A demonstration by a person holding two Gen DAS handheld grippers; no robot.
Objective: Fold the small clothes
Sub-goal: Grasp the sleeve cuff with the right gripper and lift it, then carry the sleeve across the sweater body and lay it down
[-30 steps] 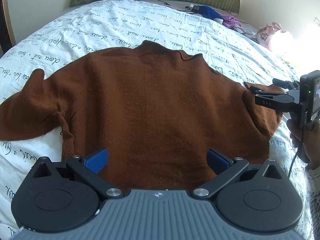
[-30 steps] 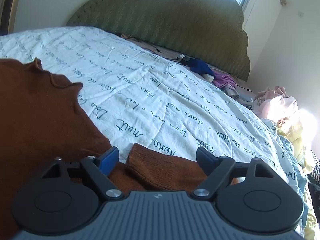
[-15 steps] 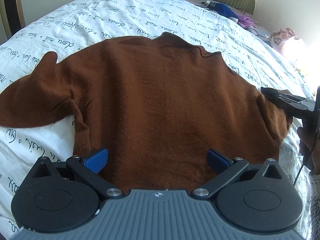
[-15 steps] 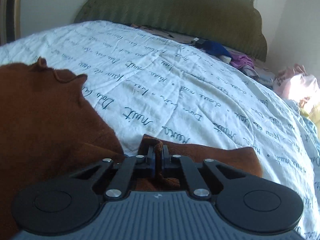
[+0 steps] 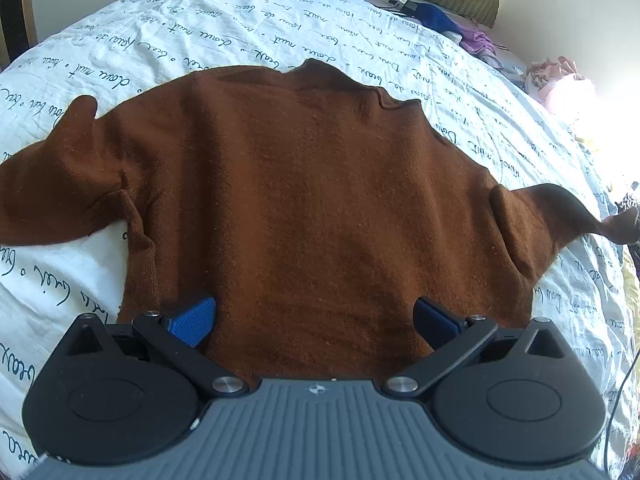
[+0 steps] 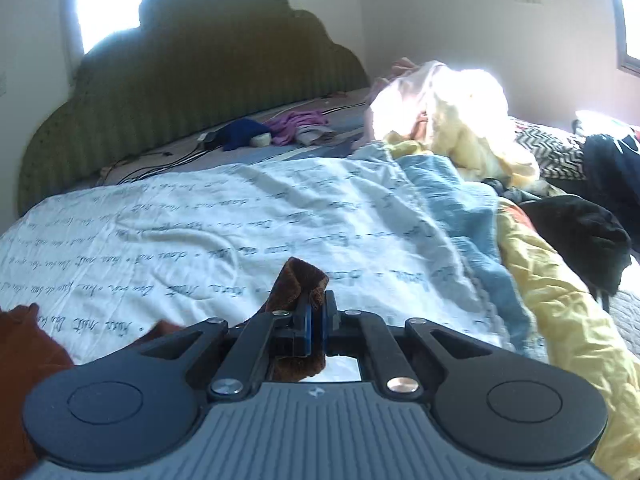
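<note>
One brown sweater lies flat on the bed, on one white sheet printed with dark handwriting. Its neck points to the far side and its hem lies at the near edge. It has two sleeves: the left sleeve rests spread on the sheet, and the right sleeve is drawn out to the right, its cuff lifted off the sheet.

There are two claws. The left claw is spread wide over the hem; its two blue pads sit low against the cloth with nothing pinched between them. The right claw is closed tight on the cuff, which bunches up above the pads and hangs out below them.

At the far side stands one green headboard. To the right lies a heap of pale clothes, and a yellow cover runs along the right edge of the bed.
</note>
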